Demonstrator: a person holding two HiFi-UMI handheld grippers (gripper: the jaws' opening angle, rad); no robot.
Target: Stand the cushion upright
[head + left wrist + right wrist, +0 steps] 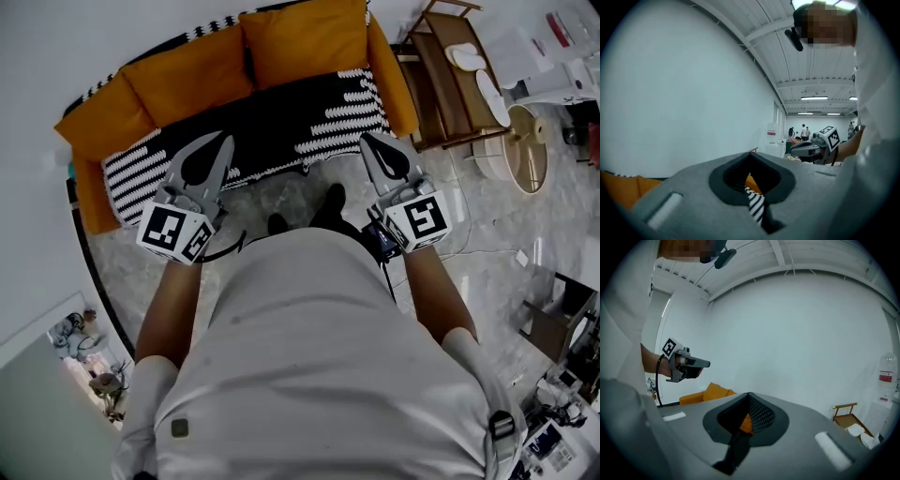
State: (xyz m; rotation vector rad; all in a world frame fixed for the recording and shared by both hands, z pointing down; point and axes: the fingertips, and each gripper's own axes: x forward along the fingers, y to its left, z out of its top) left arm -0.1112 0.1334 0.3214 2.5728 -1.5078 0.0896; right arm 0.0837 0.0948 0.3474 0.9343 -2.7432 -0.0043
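Orange cushions point(305, 37) lean on the back of the sofa point(91, 192) at twelve o'clock, and to me they seem upright already; what is left I cannot judge. My left gripper point(223, 141) and right gripper point(367, 141) are both closed together, empty, near the seat's front edge.

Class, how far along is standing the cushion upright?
Seemingly done: two orange cushions lean upright against the back of the sofa. In hand: nothing; the left tool and right tool are shut and empty, above the front edge of the striped seat. Left: no cushion visibly lies flat, so perhaps nothing.
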